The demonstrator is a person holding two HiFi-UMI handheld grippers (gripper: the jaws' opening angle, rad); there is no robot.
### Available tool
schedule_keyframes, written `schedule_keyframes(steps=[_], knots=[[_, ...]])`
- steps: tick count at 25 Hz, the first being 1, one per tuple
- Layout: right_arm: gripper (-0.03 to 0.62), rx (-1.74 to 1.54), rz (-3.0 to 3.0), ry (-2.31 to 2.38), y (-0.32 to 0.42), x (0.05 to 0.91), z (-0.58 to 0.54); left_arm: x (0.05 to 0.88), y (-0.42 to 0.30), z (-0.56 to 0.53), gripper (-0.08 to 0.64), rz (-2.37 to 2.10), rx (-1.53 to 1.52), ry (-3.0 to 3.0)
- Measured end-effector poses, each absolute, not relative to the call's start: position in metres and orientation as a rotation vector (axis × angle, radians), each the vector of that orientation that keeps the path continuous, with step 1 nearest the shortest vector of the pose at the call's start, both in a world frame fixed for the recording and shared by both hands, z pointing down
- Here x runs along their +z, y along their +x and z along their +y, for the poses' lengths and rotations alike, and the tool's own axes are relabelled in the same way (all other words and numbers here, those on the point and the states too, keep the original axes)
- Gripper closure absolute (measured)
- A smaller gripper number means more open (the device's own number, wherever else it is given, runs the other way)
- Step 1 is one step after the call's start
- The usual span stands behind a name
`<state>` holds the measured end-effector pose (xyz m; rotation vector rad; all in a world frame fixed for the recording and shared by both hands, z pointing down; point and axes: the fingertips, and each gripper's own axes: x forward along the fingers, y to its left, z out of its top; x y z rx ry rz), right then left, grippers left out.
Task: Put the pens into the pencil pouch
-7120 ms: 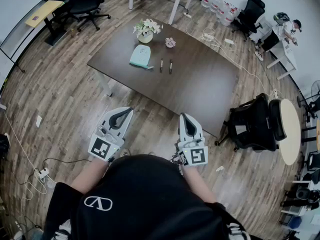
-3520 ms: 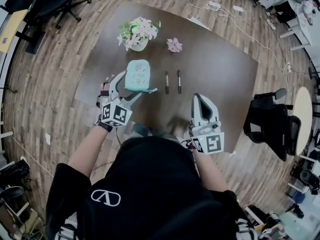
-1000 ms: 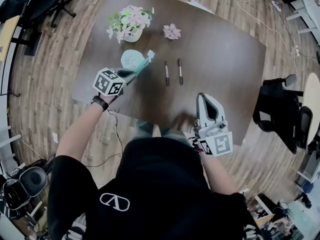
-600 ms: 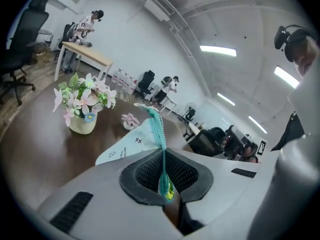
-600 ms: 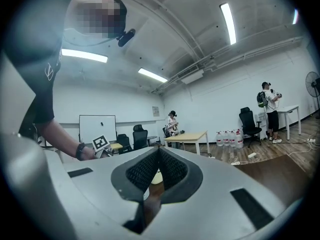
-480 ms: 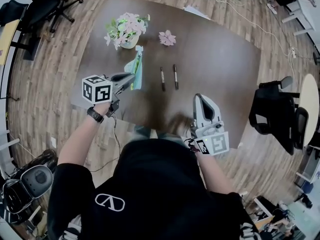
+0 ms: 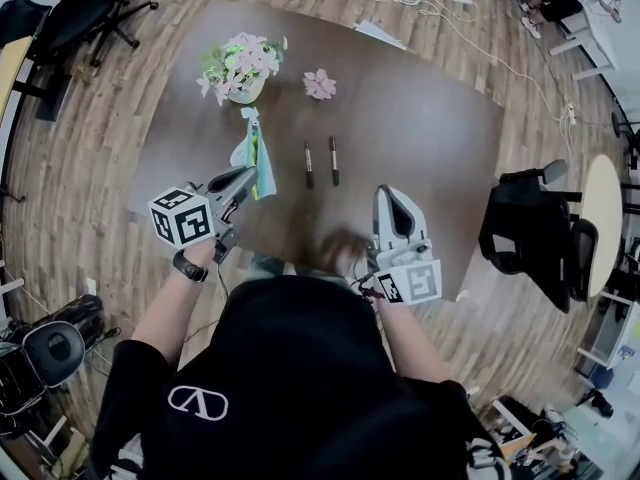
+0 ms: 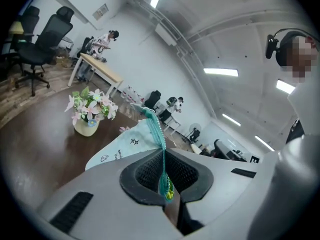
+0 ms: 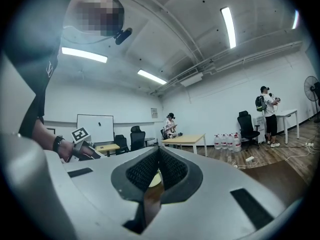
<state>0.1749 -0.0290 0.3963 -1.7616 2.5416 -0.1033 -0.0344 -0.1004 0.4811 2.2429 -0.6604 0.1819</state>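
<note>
While the left gripper pinches the pouch aloft in its fingers, pens lie end-on ahead of the clenched, empty right gripper.

Person in black with two pale grey grippers

The short-sleeved black T-shirt bears a white oval logo at seven o'clock. A dark wristband sits at nine. The left gripper and right gripper each carry a black-and-white marker cube.

Dark table on wooden floor
</note>
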Motion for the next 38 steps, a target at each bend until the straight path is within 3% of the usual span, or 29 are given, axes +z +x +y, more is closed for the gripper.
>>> schedule_keyframes(steps=[3,4,5,16,27,29,31,38], knots=[[0.574,-0.028,2.595,-1.823,0.172,0.397,-0.042,0.484,-0.034,-0.092,0.548,-0.660,0.163,2.219],[0.293,0.000,2.612,-1.853,0.171,0.399,-0.049,0.486,-0.034,-0.089,0.548,-0.660,0.162,2.213],[0.189,0.015,2.629,-1.869,0.170,0.400,-0.055,0.487,-0.034,-0.086,0.548,-0.660,0.163,2.209],[0.195,-0.092,2.827,-1.918,0.170,0.456,-0.134,0.494,-0.033,-0.066,0.548,-0.681,0.142,2.171],[0.207,-1.118,3.088,-1.861,0.168,0.650,-0.179,0.513,-0.038,-0.042,0.548,-0.680,0.121,2.126],[0.239,-1.314,3.116,-1.828,0.163,0.682,-0.175,0.519,-0.040,-0.036,0.548,-0.682,0.121,2.109],[0.325,-1.440,3.142,-1.799,0.159,0.708,-0.173,0.524,-0.043,-0.031,0.548,-0.690,0.120,2.095],[0.379,-1.778,3.122,-1.799,0.157,0.760,-0.173,0.535,-0.055,-0.020,0.548,-0.734,0.094,2.059]])
